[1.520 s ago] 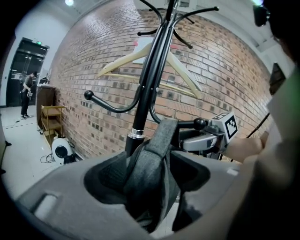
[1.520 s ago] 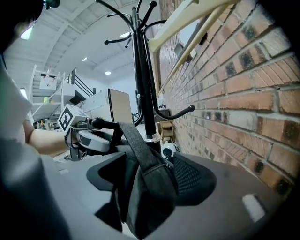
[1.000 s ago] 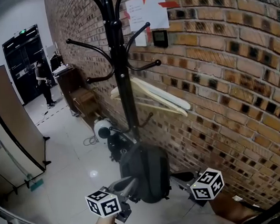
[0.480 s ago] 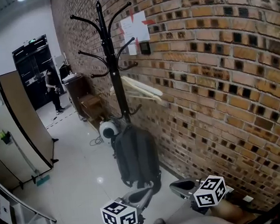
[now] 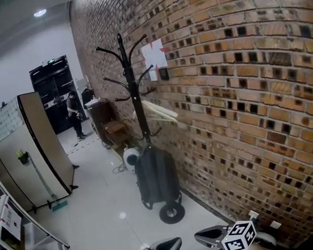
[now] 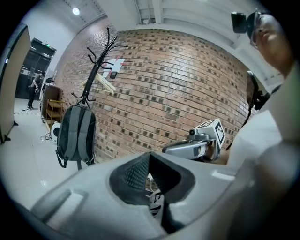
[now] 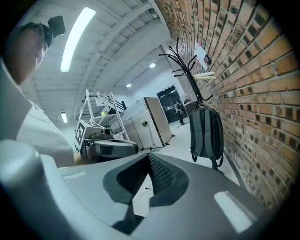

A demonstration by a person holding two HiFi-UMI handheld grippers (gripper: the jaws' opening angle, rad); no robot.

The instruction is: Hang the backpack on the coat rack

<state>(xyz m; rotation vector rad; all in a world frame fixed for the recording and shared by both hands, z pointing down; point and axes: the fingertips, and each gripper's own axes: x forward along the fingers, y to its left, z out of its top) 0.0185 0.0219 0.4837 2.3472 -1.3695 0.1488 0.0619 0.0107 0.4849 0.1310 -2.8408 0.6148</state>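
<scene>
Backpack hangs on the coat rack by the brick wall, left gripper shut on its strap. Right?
Not the grip: the left gripper is shut on nothing, well away from the backpack, as the left gripper view shows. The backpack does hang on the coat rack by the brick wall.

wall: red-brown brick wall (image 5: 239,89) | at its foot: glossy pale tiled floor (image 5: 103,205) | its far end: black double door (image 5: 55,86) | opposite it: beige partition panel (image 5: 40,140)
</scene>
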